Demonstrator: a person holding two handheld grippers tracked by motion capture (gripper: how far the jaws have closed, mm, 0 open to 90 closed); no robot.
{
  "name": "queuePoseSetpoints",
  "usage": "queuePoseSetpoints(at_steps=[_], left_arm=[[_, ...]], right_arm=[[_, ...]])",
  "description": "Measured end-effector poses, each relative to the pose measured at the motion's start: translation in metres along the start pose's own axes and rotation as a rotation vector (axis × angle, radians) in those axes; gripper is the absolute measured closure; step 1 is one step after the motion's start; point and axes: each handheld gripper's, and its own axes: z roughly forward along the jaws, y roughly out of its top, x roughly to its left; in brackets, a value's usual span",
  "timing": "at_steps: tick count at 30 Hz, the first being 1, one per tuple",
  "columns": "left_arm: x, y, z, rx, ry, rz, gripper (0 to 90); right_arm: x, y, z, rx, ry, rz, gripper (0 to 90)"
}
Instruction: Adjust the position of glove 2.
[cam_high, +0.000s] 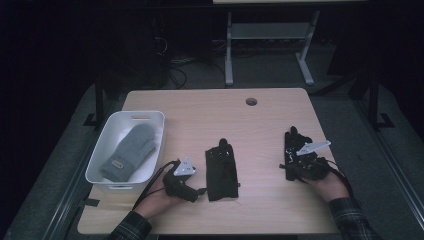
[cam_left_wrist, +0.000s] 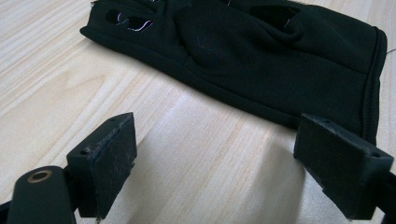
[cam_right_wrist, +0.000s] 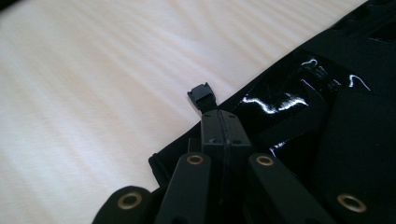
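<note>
On the right side of the desk (cam_high: 260, 125), the right gripper (cam_high: 295, 150) has its jaws pressed together on the edge of a black glove (cam_high: 296, 145). From the right gripper view, the closed pads pinch the fabric near a small black tab (cam_right_wrist: 202, 97), with glossy trim (cam_right_wrist: 280, 103) glinting just beside it. A second black glove (cam_high: 221, 167) lies flat near the middle of the desk, cuff toward the person, fingers pointing away. The left gripper (cam_high: 184, 172) rests just beside it with jaws spread wide and nothing between them; in the left gripper view the glove's stitched cuff edge (cam_left_wrist: 371, 88) sits close to one pad.

Both gloves look thin, soft and limp, so they will likely drape and fold once lifted rather than keep their shape. They should weigh very little. The knit seems grippy enough, though the shiny patches may be slicker. The cuff hem is probably the best place to take hold, since the doubled fabric gives the pads something to bite. Short cut-off fingers with loose threads show on the middle glove.

Off to the left, a white bin (cam_high: 150, 117) holds a grey mitten (cam_high: 129, 150).
</note>
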Motion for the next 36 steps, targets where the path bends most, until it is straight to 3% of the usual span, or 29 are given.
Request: queuePoseSetpoints(at_steps=[3, 6, 10, 16, 18, 20, 22, 27, 36], left_arm=[[0.0, 0.0, 0.0, 0.0, 0.0, 0.0, 12.2], [0.0, 0.0, 0.0, -0.001, -0.002, -0.001, 12.2], [0.0, 0.0, 0.0, 0.006, -0.003, -0.001, 12.2], [0.0, 0.0, 0.0, 0.006, -0.001, 0.0, 12.2], [0.0, 0.0, 0.0, 0.006, -0.001, 0.001, 12.2], [0.0, 0.0, 0.0, 0.006, -0.001, 0.0, 12.2], [0.0, 0.0, 0.0, 0.006, -0.003, -0.001, 12.2], [0.0, 0.0, 0.0, 0.005, -0.002, 0.0, 12.2], [0.0, 0.0, 0.0, 0.005, -0.002, 0.0, 12.2]], right_arm=[[0.007, 0.003, 0.0, 0.003, -0.002, -0.032, 90.0], [0.005, 0.011, -0.007, -0.048, -0.013, -0.031, 90.0], [-0.013, 0.023, -0.013, -0.084, -0.059, -0.012, 90.0], [-0.042, 0.029, 0.002, -0.074, -0.087, 0.056, 90.0], [-0.046, 0.032, 0.006, -0.067, -0.078, 0.078, 90.0], [-0.047, 0.034, 0.012, -0.048, -0.086, 0.061, 90.0], [-0.046, 0.033, 0.02, -0.011, -0.095, 0.055, 90.0], [-0.039, 0.034, 0.023, -0.003, -0.078, 0.046, 90.0], [-0.007, 0.044, 0.031, 0.012, -0.031, -0.014, 90.0]])
